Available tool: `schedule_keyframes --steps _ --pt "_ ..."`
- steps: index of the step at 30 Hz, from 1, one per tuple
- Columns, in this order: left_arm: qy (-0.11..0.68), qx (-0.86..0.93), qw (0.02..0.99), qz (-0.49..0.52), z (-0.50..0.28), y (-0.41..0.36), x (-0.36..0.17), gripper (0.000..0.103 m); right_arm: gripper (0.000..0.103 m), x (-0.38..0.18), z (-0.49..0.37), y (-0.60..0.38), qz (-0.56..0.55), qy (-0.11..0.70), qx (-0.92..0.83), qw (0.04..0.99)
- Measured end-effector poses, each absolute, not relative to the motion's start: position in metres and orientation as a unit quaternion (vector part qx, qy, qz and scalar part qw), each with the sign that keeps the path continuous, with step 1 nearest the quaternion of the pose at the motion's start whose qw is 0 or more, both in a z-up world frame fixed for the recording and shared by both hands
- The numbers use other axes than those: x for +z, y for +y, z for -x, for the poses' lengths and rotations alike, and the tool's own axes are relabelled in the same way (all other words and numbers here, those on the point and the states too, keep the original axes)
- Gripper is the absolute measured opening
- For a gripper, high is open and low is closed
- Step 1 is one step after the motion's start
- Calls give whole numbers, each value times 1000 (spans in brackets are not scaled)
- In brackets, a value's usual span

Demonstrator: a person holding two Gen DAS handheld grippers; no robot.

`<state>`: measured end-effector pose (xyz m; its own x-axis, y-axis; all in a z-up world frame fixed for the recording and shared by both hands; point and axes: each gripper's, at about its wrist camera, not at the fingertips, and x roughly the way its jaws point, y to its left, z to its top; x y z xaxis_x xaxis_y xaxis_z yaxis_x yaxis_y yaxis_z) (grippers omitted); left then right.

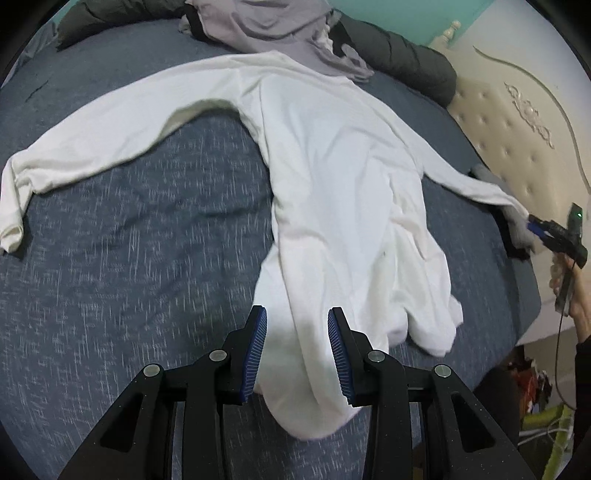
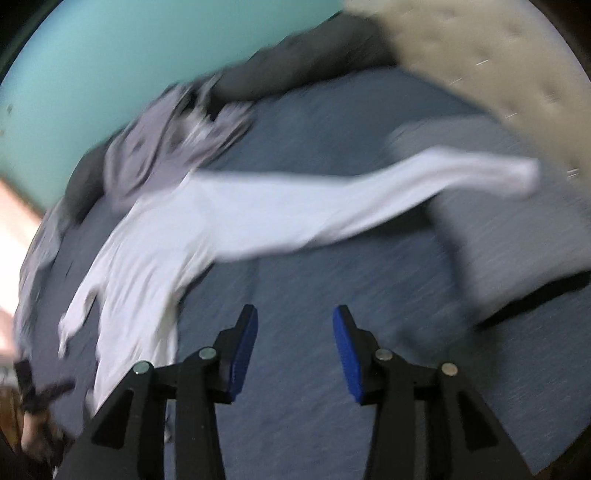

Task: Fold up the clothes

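Observation:
A white long-sleeved shirt [image 1: 332, 166] lies spread on a blue bed cover [image 1: 129, 258], both sleeves stretched out sideways. Its bunched lower hem runs between the blue pads of my left gripper [image 1: 297, 347], which is shut on it. In the left wrist view my right gripper [image 1: 533, 224] sits at the bed's right edge, held by a hand, close to the right sleeve's cuff. Its own blurred view shows the right gripper [image 2: 295, 347] open, with only bed cover between the pads. There the shirt [image 2: 177, 229] lies ahead, its cuff [image 2: 524, 177] resting apart from the gripper.
A heap of grey clothes [image 1: 277, 33] and a dark rolled quilt [image 1: 406, 55] lie at the far side by a teal wall. A cream tufted headboard [image 1: 517, 122] bounds the right. A grey and black item [image 1: 517, 240] lies by the cuff. Clutter sits below the bed's right edge.

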<state>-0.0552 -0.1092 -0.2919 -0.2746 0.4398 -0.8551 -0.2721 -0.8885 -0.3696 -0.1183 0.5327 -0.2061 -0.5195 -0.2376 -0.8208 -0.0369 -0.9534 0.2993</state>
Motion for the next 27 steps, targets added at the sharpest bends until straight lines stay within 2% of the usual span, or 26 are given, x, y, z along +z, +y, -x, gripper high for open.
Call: schedule_keyframes --steps 4,12,16,25,27 --pt "-68 788 225 569 43 -110 -294 44 43 -238 104 464 -530 -123 -830 120" --pt "-102 771 210 593 32 -129 -312 45 44 -286 70 370 -589 -101 -778 191" --pt "-113 768 195 600 31 -136 -323 46 51 -300 53 349 -602 -98 -766 203" --pt "-131 757 202 607 27 -130 -338 46 51 -319 45 328 -619 -100 -749 214" --pt "-133 757 204 606 28 -128 -338 46 48 -321 45 326 -618 -96 -749 219"
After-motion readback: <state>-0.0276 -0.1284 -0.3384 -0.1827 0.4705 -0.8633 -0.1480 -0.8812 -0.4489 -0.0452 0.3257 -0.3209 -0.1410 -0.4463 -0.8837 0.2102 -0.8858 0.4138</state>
